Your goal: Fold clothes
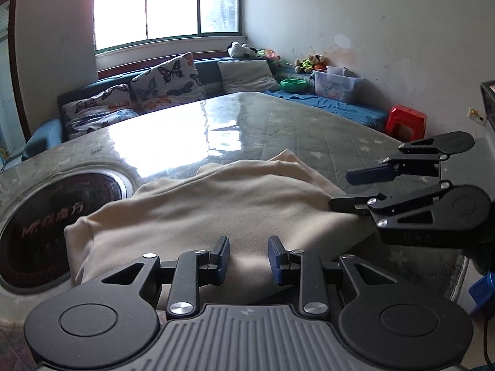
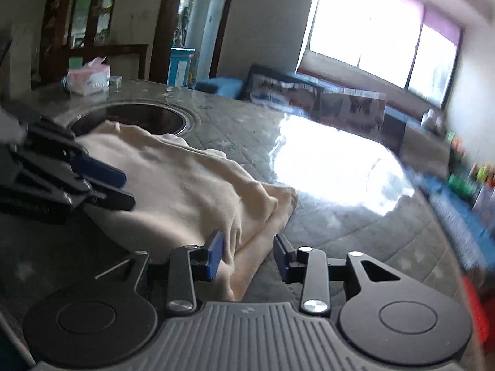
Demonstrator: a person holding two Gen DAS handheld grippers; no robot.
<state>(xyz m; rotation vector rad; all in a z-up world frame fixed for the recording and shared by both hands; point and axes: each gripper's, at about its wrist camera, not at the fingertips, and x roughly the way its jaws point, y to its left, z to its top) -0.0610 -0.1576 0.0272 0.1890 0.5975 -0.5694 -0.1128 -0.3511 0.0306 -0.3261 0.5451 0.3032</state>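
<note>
Blurred room edges; cream garment [image 2: 185,185] overlaps table's round inset [image 1: 58,216].

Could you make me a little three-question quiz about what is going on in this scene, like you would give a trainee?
1. True or false: the cream garment lies on the table.
2. Are the left gripper and right gripper A) both open, B) both shut?
3. What stands at the table's far edge in the right wrist view?

Key: 1 true. 2 A; cloth sits between each pair of fingers, unclamped. 3 a pink tissue box.
</note>
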